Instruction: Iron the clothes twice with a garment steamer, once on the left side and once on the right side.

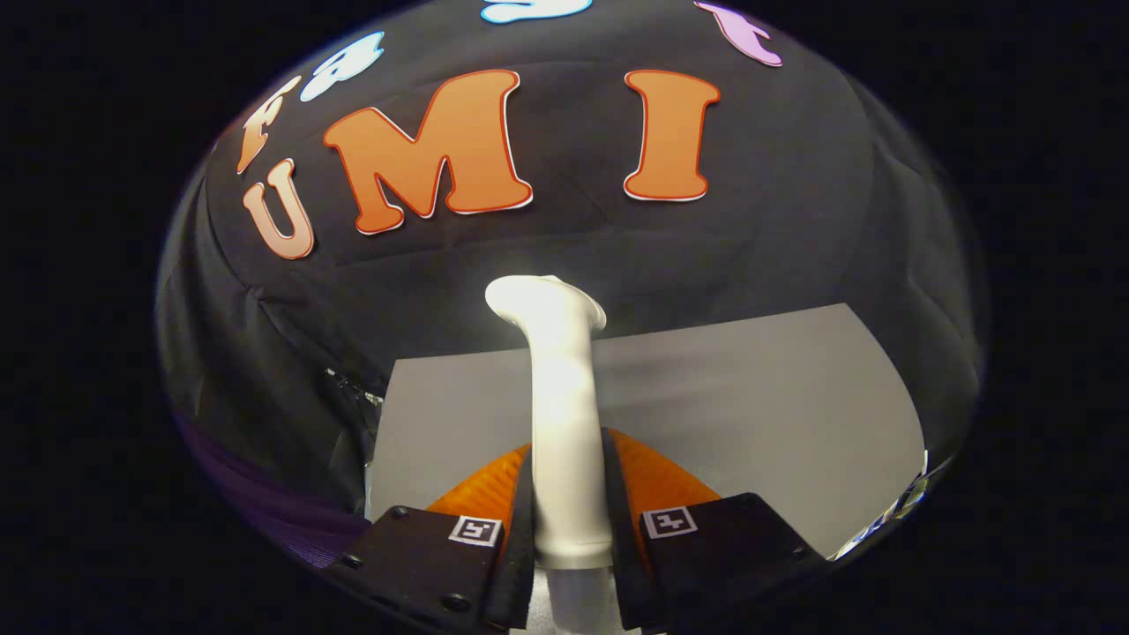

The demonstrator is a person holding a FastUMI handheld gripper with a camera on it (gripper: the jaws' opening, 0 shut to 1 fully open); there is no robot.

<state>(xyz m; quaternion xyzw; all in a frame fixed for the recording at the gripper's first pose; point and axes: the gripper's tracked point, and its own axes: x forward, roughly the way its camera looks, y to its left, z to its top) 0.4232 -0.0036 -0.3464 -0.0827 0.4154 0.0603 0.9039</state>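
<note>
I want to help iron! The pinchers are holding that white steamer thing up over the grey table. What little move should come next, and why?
Probably carry the white steamer toward the clothes. The gripper is shut on its handle, its head points up near the black cloth wall, and ahead there is just bare grey table, no garment yet.

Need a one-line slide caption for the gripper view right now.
Gripper shut on the white garment steamer, its bent head rising beyond the fingers over a grey table.
</note>
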